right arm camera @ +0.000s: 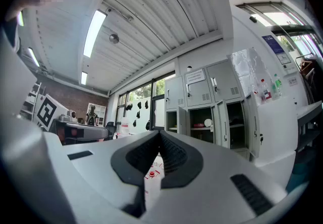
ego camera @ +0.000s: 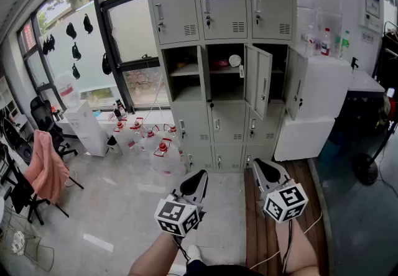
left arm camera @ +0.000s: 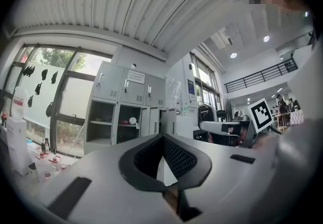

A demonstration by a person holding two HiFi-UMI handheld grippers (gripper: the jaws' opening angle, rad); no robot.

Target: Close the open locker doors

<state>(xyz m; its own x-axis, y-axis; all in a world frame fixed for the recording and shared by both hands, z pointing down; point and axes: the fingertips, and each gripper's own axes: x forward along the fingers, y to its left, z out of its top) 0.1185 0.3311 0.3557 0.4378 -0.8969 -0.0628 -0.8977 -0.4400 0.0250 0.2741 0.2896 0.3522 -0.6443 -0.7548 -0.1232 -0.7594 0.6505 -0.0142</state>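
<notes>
Task not begun: on the locker (ego camera: 186, 125), the second-row doors (ego camera: 257, 87) stand open. Left tongs (ego camera: 200, 176) and right tongs (ego camera: 261, 166), pressed together and empty, are well apart from them.

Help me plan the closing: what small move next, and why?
Probably step closer, raising the right gripper toward the middle open door: three doors stand open on the locker, and both it and the left gripper, jaws together, sit far back.

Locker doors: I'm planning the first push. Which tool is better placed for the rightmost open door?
Right. The right tool lines up nearer the rightmost open door on the locker; the left tool sits further left. Both are shut, empty and far from the locker.
</notes>
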